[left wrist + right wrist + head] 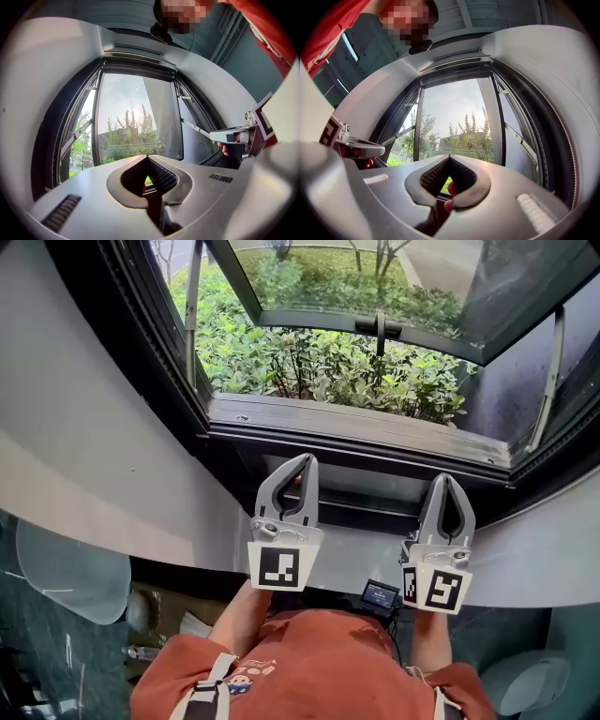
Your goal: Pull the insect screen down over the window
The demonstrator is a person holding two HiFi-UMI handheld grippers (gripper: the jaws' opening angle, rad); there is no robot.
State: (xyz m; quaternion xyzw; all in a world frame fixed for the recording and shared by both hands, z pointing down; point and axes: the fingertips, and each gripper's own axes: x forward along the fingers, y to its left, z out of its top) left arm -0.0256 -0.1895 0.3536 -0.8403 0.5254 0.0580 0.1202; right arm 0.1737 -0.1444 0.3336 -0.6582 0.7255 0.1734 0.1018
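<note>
A pale curved wall [84,456] surrounds a dark-framed window [356,432]. Its sash [525,371] is swung outward, with a handle [380,332] on its lower rail. Green bushes [328,367] fill the view below the opening.

In the gripper views a pale rail, which looks like the screen [138,60], runs across the very top of the frame. It is high above both tools, and the opening beneath it is uncovered.

The person, in a red shirt [319,662], stands at the sill with both grippers side by side and pointing at the window.

The left gripper [307,461] has its jaws pressed together with nothing between them. Its own view shows the ribbed pads meeting at the tips [147,157].

The right gripper [443,480] is likewise closed and empty [449,157]. Neither gripper touches the frame.

A small black device [380,594] with a lit screen sits just below, between the two marker cubes.
</note>
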